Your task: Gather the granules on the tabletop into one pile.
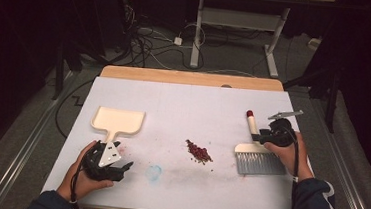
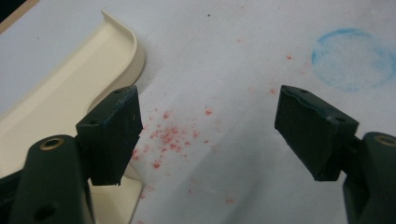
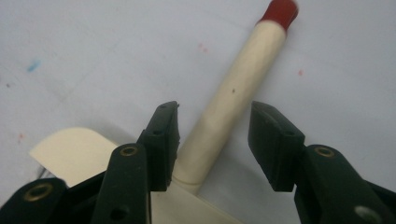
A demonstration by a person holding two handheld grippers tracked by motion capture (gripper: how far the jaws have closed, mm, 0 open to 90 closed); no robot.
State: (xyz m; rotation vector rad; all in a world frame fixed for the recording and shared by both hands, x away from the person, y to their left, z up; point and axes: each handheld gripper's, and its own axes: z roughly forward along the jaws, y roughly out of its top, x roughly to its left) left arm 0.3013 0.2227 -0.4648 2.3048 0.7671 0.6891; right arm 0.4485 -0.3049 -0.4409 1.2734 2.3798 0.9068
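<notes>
our right gripper (image 3: pixel 212 140) straddles the brush handle (image 3: pixel 233 100) with jaws open, not yet pressing. our left gripper (image 2: pixel 205 135) gapes empty beside the dustpan (image 1: pixel 118 121). closing off-centre, we could roll the brush and miss the crumbs (image 1: pixel 199 152) mid-table.

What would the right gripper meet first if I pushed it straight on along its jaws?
Probably the brush handle: in the right gripper view it lies between the open jaws of the right gripper, running ahead to its red tip. Depth is unclear; the pads do not seem to touch it.
</notes>
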